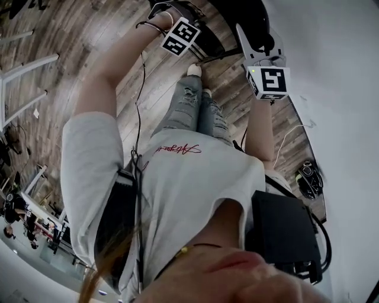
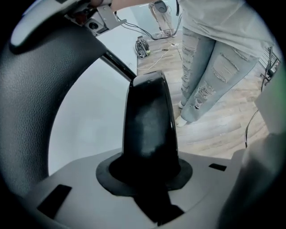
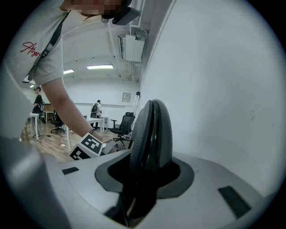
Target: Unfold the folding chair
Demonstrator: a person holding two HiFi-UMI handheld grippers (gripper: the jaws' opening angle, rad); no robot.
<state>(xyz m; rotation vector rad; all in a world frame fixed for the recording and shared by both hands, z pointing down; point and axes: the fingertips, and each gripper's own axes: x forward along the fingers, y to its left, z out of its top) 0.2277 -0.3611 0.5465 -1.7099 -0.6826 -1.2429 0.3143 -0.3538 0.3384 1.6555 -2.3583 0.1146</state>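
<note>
Black and padded, the chair (image 2: 40, 89) curved close by the left gripper (image 2: 147, 85), on its left. That gripper's jaws were pinching the chair's thin rod (image 2: 117, 65). Behind them were the person's legs (image 2: 210, 76) on the wooden floor (image 2: 223, 129). Over on the right, the right gripper (image 3: 153, 107) had its jaws pressed together, with the chair just beside it and a white wall (image 3: 223, 89) behind.

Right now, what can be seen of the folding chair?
The folding chair is black and sits beside the white wall. The left gripper view shows its curved pad, grained like faux leather, and a thin dark tube behind it. Folded or open, and what touches it, cannot be told.
</note>
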